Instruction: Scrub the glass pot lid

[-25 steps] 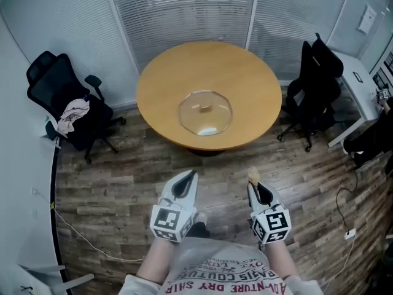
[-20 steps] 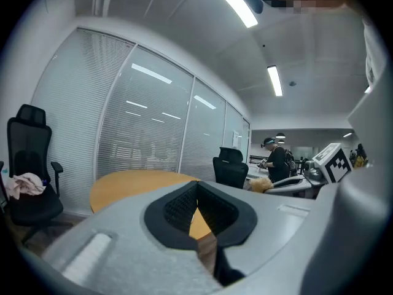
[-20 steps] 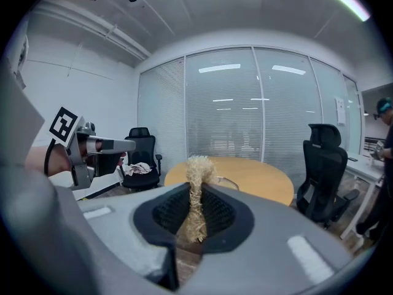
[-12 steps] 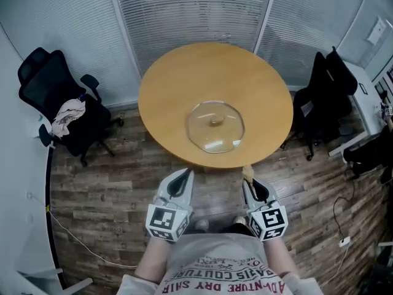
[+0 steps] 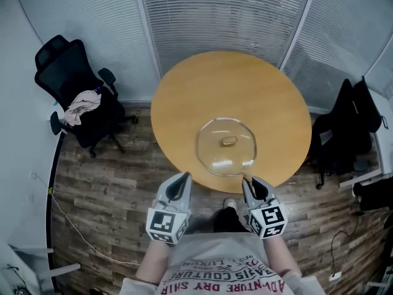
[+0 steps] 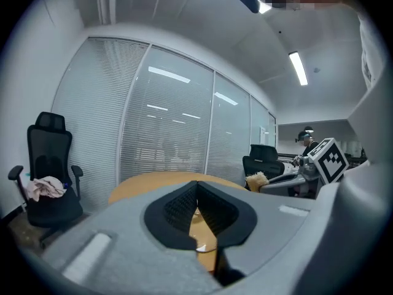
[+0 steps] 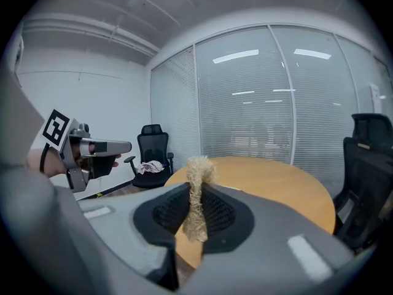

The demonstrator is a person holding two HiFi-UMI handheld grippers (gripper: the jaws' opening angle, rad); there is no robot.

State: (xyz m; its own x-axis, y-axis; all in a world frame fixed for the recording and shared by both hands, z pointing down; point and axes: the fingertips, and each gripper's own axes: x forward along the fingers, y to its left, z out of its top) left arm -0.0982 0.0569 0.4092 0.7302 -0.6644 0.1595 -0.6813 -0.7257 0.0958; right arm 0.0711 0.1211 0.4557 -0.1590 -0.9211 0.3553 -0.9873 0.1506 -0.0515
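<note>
1. The glass pot lid [image 5: 227, 147] lies knob-up on the round wooden table [image 5: 228, 82], in the near half, with its rim close to the near edge. Nothing touches it.
2. The knob [image 5: 229, 141] sits at the middle of the lid, and a bright reflection shows on the glass toward the near rim.
3. My right gripper [image 5: 250, 184] is clenched on a tan fibre scrubber [image 7: 196, 196]. The wad is pinched upright between the pads, and its frayed top stands above them.
4. In the head view the right gripper's tip reaches the table's near edge, just short of the lid. I cannot tell its height above the wood.
5. My left gripper [image 5: 183, 180] is off the table, beside the near edge and to the lid's left. In the left gripper view its tips [image 6: 196, 185] meet with nothing between them.
6. The two grippers sit side by side, apart, each with its marker cube toward me.
7. A black office chair [image 5: 70, 88] stands left of the table with a crumpled cloth [image 5: 81, 106] on its seat. Another dark chair [image 5: 345, 131] stands to the right.
8. Closed blinds [image 5: 227, 14] run behind the table's far edge, and the floor [image 5: 104, 195] is wood plank.
</note>
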